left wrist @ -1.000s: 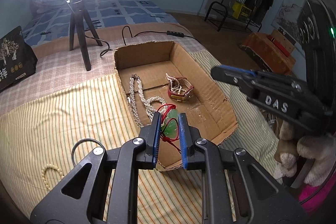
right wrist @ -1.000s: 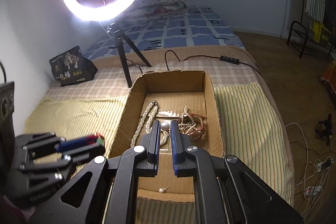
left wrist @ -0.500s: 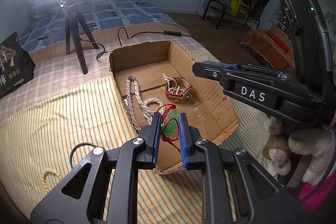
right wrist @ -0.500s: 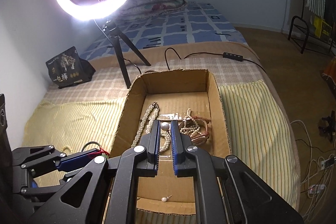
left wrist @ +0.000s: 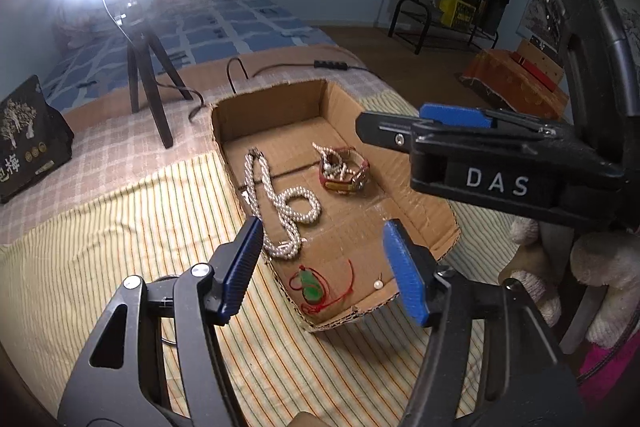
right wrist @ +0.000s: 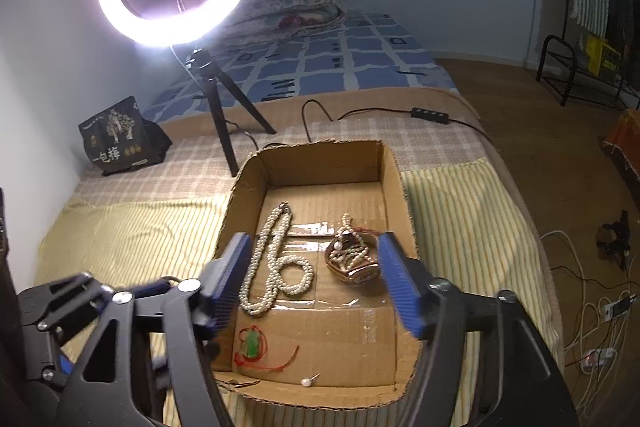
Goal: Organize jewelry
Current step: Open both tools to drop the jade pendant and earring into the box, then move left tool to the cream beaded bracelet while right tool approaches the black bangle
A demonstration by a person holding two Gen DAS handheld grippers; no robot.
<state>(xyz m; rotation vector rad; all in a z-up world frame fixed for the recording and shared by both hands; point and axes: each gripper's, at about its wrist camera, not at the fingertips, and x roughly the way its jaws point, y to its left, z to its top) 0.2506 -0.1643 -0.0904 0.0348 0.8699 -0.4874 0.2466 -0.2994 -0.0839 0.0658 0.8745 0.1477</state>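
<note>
An open cardboard box [left wrist: 424,211] [right wrist: 400,187] lies on the striped bedspread. In it are a pearl necklace [left wrist: 286,211] [right wrist: 276,267], a bracelet bundle with pearls [left wrist: 344,173] [right wrist: 352,259], a green pendant on red cord [left wrist: 312,285] [right wrist: 252,343] and a pearl earring [left wrist: 377,284] [right wrist: 307,381]. My left gripper [left wrist: 324,267] is open and empty above the box's near end, over the pendant. My right gripper [right wrist: 316,279] is open and empty above the box; it shows side-on in the left wrist view [left wrist: 404,131].
A ring light on a tripod [right wrist: 216,115] [left wrist: 148,95] stands behind the box with its cable [right wrist: 428,115]. A black pouch [right wrist: 120,139] [left wrist: 24,147] sits far left. A metal ring [left wrist: 168,341] lies under my left gripper. Plush toys [left wrist: 592,275] sit right.
My left gripper has opened and let go of the green pendant, which now lies in the box. My right gripper has opened too. Both shifted slightly over the box.
</note>
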